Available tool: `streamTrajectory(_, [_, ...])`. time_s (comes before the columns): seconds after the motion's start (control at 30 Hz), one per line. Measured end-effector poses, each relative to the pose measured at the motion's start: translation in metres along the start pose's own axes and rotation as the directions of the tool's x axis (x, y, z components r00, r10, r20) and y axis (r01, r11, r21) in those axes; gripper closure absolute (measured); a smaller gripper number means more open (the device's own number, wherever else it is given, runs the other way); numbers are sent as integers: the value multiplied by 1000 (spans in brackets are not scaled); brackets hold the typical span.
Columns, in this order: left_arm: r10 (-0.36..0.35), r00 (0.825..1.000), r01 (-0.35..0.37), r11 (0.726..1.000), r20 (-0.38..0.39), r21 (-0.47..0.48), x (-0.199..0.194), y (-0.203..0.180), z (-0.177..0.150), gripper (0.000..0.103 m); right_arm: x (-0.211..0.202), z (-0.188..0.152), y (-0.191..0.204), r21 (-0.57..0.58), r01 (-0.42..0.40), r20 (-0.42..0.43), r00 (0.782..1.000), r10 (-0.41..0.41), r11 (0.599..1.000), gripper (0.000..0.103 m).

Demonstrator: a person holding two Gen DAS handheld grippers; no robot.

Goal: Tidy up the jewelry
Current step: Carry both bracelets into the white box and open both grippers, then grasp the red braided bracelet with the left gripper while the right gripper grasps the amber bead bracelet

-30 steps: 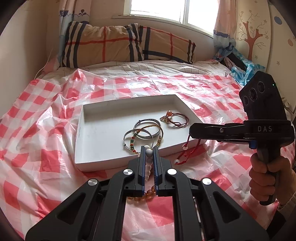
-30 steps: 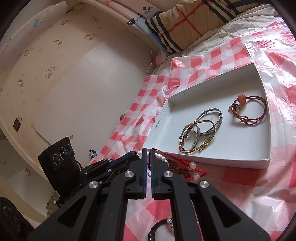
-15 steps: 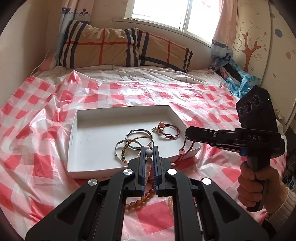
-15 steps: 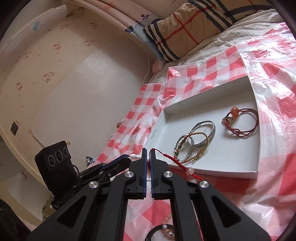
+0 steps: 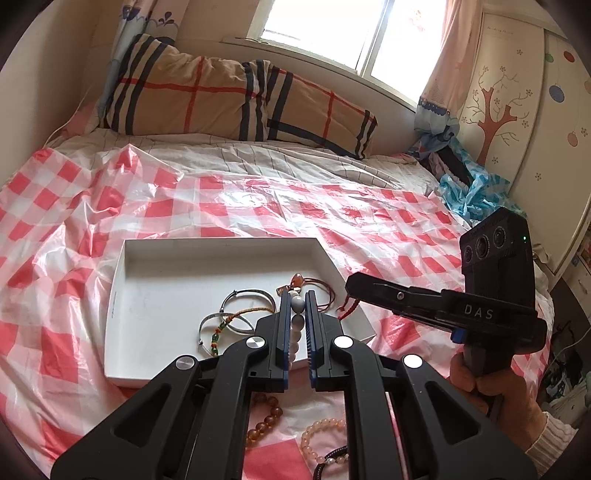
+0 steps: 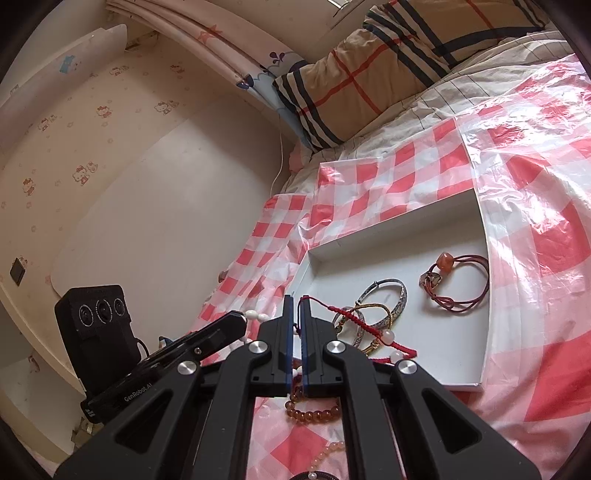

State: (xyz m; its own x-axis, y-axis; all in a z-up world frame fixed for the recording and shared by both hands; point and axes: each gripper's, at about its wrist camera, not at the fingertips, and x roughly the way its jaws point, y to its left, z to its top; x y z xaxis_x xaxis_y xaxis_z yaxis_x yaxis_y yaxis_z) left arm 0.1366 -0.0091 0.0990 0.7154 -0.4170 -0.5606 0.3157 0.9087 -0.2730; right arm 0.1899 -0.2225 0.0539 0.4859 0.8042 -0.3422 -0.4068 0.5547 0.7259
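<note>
White bead bracelet (image 5: 295, 325): hanging pinched between the fingers of the left gripper (image 5: 296, 306), jaws nearly closed on it; its strand is running lengthwise along the fingers, near to far, with the largest bead (image 5: 297, 304) at the far tip, over the near edge of the tray.

Red cord bracelet (image 6: 369, 332): clamped in the right gripper (image 6: 294, 310), jaws almost fully together on the cord; the cord is trailing rightward and nearward from the tips, carrying pale beads (image 6: 388, 335), and draping over the near right part of the tray. In the left wrist view its red end (image 5: 347, 308) is dangling below the right gripper's tip.

White tray (image 5: 155, 280): sitting on the checked plastic sheet (image 5: 66, 229), long axis running left to right. Lying inside: two silver bangles (image 5: 248, 297), overlapping; a gold and green cord bracelet (image 5: 221, 325) crossing them; a dark red cord bracelet with an orange stone (image 6: 458, 280) at the far right.

Outside the tray, near side: an amber bead bracelet (image 5: 266, 421), a pink bead bracelet (image 5: 317, 435), and a dark bracelet with pearls (image 5: 332, 458), all lying on the sheet.

Plaid pillows (image 5: 229, 99): leaning at the far end of the bed, under the window (image 5: 332, 33).
</note>
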Motion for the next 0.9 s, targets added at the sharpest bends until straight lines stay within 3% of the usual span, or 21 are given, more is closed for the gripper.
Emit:
streamTrajectory(0.07, [4,1000,-4,1000,1,-6,7,2,5,96,6,3,-1,1,34,-1,999,-34,999,95])
streamTrajectory(0.1, [25,1000,-25,1000,-1,-11,11,5,6,96,11,3,-3,8,69,-2,998,-69,998,85])
streamTrajectory(0.13, [53,999,-53,998,-8,-19,16,8,5,95,15,4,-6,16,104,-7,995,-104,994,44])
streamTrajectory(0.17, [88,996,-89,996,-29,-25,23,12,4,93,19,2,-8,19,142,-4,990,-142,990,21])
streamTrajectory(0.33, [212,972,-219,974,-96,-66,34,39,-11,59,25,-3,-17,1,222,-42,974,-222,975,21])
streamTrajectory(0.6, [293,946,-303,951,-137,-63,2,58,-34,47,25,-7,-18,-10,266,-70,961,-266,964,21])
streamTrajectory(0.73, [306,930,-315,949,-206,-14,9,63,-48,47,32,-14,-5,-40,248,-102,963,-251,968,21])
streamTrajectory(0.9, [370,887,-356,929,-277,101,31,60,-64,47,45,-28,19,-137,177,-179,963,-200,975,21])
